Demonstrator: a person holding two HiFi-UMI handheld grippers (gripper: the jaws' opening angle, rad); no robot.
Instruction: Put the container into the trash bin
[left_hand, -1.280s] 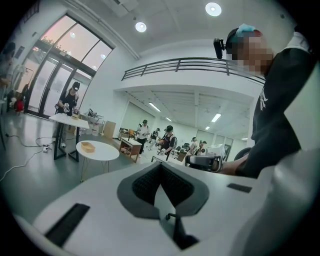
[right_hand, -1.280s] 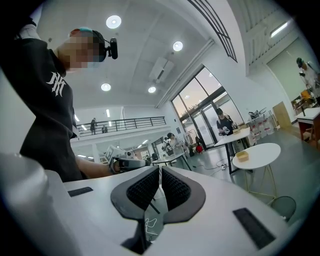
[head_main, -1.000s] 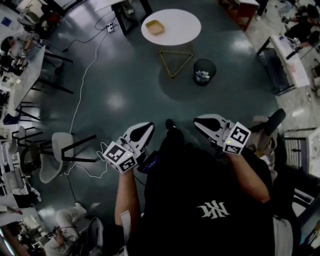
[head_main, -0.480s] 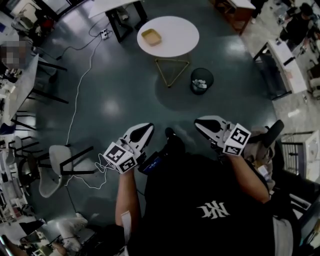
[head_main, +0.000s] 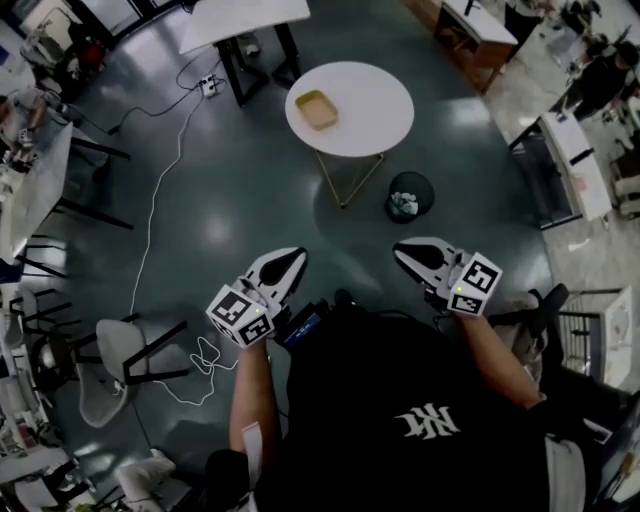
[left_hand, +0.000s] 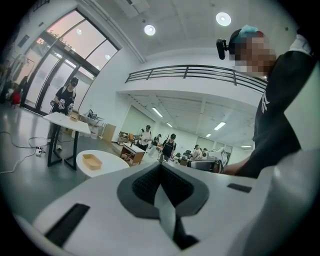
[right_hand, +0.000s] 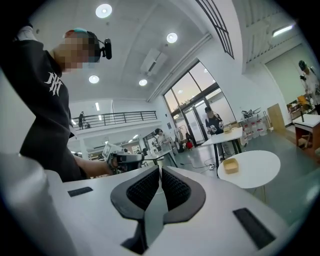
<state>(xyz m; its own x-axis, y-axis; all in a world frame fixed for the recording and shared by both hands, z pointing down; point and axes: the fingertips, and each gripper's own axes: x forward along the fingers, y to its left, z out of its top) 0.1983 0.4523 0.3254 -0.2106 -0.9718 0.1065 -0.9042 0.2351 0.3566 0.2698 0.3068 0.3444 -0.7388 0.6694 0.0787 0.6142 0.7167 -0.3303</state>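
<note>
Head view: the person's black shirt blocks everything below both grippers. The black mesh trash bin stands just beside the round white table, on its near right. The bin's contents are pale and unreadable. The shallow tan rectangular container sits on that table, left of centre. The left gripper and right gripper are well short of the table, both with jaws pressed together on nothing. The dark glossy floor surrounds the table. The gripper views show an open hall with tall glass doors beyond the table and a black balcony railing above.
</note>
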